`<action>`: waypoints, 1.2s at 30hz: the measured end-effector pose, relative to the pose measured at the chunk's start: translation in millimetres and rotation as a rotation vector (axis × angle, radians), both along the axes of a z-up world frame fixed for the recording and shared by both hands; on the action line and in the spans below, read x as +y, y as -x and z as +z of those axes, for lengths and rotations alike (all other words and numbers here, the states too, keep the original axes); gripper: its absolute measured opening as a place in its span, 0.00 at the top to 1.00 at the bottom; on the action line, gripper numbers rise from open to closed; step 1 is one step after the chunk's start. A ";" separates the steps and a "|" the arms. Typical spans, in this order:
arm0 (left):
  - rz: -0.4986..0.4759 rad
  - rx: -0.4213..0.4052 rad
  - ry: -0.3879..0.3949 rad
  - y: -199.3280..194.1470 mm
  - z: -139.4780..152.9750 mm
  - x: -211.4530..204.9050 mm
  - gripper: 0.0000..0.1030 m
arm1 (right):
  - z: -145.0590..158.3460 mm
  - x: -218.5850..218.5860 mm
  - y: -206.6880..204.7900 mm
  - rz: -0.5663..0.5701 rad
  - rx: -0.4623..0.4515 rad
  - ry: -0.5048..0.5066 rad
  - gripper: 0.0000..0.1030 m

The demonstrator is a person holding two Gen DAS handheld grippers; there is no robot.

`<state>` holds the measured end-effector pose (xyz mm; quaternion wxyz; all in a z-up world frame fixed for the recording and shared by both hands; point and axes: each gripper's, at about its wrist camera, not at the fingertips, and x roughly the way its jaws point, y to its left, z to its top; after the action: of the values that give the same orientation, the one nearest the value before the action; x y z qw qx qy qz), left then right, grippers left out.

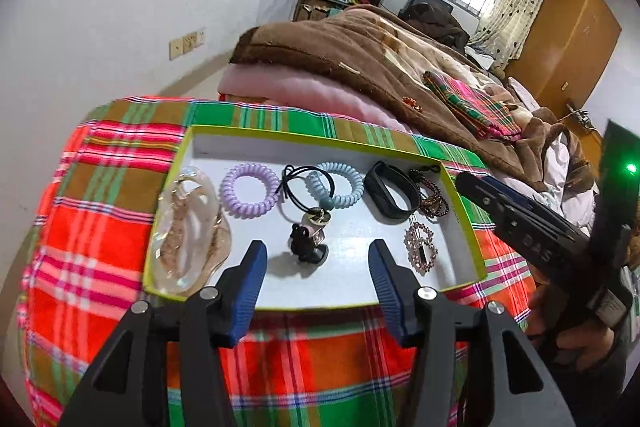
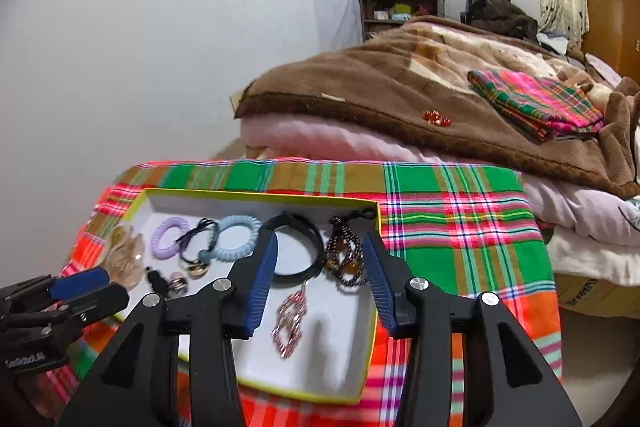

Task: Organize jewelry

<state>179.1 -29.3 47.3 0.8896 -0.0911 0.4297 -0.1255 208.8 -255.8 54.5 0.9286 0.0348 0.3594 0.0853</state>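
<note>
Both: left hand-held gripper [image 1: 316,267] and right hand-held gripper [image 2: 320,279] released, empty. Rhinestone clip [image 2: 288,323]: light, stiff, snaggy; pinch across centre bar.

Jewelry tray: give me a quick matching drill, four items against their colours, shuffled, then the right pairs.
Items in the tray:
1. Coil hair tie next to the clear glass dish
2. Coil hair tie beside the wristband
3. Wristband
4. Rhinestone hair clip

Colours:
A. Black
B. Pink sparkle
C. Lilac
D. Pale blue

Pairs: 1-C, 2-D, 3-A, 4-B
</note>
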 end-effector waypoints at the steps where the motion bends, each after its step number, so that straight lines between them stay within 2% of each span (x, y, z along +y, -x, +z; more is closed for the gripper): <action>1: 0.005 -0.007 -0.003 4.0 1.7 0.7 0.44 | 1.9 0.7 4.7 0.000 -0.008 0.002 0.56; 9: 0.057 -0.063 -0.100 31.3 10.2 4.9 0.42 | 13.7 8.0 53.9 -0.008 -0.047 -0.017 0.56; 19: 0.127 -0.110 -0.195 66.9 11.4 8.6 0.42 | 13.0 16.3 105.7 -0.037 -0.065 -0.011 0.56; 23: 0.140 -0.128 -0.213 80.2 10.7 8.9 0.42 | 10.2 17.0 122.3 -0.028 -0.059 -0.038 0.56; 33: 0.159 -0.186 -0.240 109.5 8.0 8.3 0.42 | -0.7 26.7 146.1 -0.011 -0.064 -0.006 0.55; 36: 0.152 -0.181 -0.238 112.9 6.4 7.8 0.42 | -1.5 28.9 149.9 -0.003 -0.069 -0.009 0.55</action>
<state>66.2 -21.5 53.7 0.9361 -0.0057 0.3514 -0.0137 58.9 -226.9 53.0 0.9405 0.0364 0.3265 0.0869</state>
